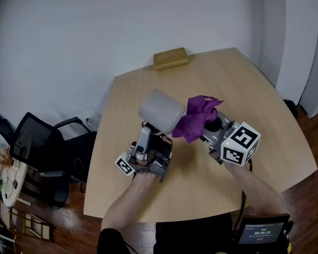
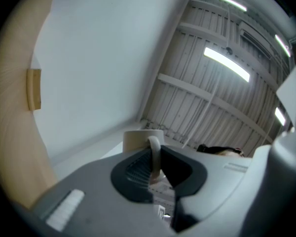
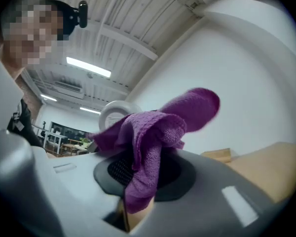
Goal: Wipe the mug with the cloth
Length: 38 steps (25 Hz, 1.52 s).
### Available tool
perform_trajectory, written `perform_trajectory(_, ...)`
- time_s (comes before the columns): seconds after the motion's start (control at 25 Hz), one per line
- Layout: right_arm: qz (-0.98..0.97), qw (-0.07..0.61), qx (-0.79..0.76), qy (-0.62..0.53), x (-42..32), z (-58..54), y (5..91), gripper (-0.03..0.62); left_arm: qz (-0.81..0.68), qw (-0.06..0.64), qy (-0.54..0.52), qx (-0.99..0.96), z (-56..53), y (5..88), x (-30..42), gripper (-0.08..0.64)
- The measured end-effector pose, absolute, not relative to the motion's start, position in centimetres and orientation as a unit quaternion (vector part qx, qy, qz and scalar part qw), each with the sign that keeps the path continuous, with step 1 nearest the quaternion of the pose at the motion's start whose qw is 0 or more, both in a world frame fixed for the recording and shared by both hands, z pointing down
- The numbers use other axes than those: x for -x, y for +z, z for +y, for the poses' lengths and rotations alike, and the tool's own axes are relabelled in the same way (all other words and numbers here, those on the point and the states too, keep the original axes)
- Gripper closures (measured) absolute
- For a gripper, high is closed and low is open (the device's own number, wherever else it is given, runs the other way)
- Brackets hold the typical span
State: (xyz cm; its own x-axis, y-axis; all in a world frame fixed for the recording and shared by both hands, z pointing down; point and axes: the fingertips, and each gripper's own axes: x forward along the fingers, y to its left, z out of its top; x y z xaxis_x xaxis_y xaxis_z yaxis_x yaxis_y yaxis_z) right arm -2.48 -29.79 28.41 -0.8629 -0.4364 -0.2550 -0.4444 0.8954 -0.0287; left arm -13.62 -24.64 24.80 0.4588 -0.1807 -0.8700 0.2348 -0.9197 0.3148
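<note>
A pale grey mug (image 1: 161, 110) is held up above the table, tilted. My left gripper (image 1: 148, 136) is shut on its handle; in the left gripper view the handle (image 2: 154, 154) stands between the jaws and the mug's body (image 2: 138, 140) shows beyond. My right gripper (image 1: 214, 124) is shut on a purple cloth (image 1: 199, 117), whose bunched end lies against the mug's right side. In the right gripper view the cloth (image 3: 155, 137) spills out of the jaws, with the mug's round base (image 3: 116, 113) behind it.
A wooden block (image 1: 170, 58) lies at the far edge of the light wooden table (image 1: 265, 120). A black office chair (image 1: 42, 147) stands left of the table. A small device with a screen (image 1: 261, 232) sits at the bottom right.
</note>
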Motion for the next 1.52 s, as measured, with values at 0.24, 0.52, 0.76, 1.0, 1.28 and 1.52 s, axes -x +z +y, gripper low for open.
perform_trajectory(0.24,0.962,0.185,0.134,0.149,2.9,-23.7,23.8,0.518,-0.001,0.201,-0.530,-0.824,-25.2,24.9,14.6,0.500)
perform_trajectory(0.52,0.965,0.156,0.118,0.175,4.4,-22.8,24.6,0.518,0.015,0.211,-0.507,-0.836,-25.0,25.2,13.1,0.502)
perform_trajectory(0.76,0.966,0.134,0.210,0.071,2.0,-29.3,27.1,0.518,0.015,0.215,-0.477,-0.852,-25.0,26.1,11.8,0.534)
perform_trajectory(1.0,0.971,0.184,0.147,0.049,1.3,-27.6,25.4,0.518,0.013,0.184,-0.503,-0.844,-24.8,25.0,13.9,0.534)
perform_trajectory(1.28,0.984,0.099,0.116,0.094,5.9,-25.7,28.0,0.518,0.039,0.176,-0.484,-0.856,-23.7,24.6,12.9,0.534)
perform_trajectory(1.52,0.977,0.044,0.209,0.017,3.8,-31.4,31.8,0.517,0.048,0.162,-0.467,-0.868,-23.3,24.7,12.5,0.534)
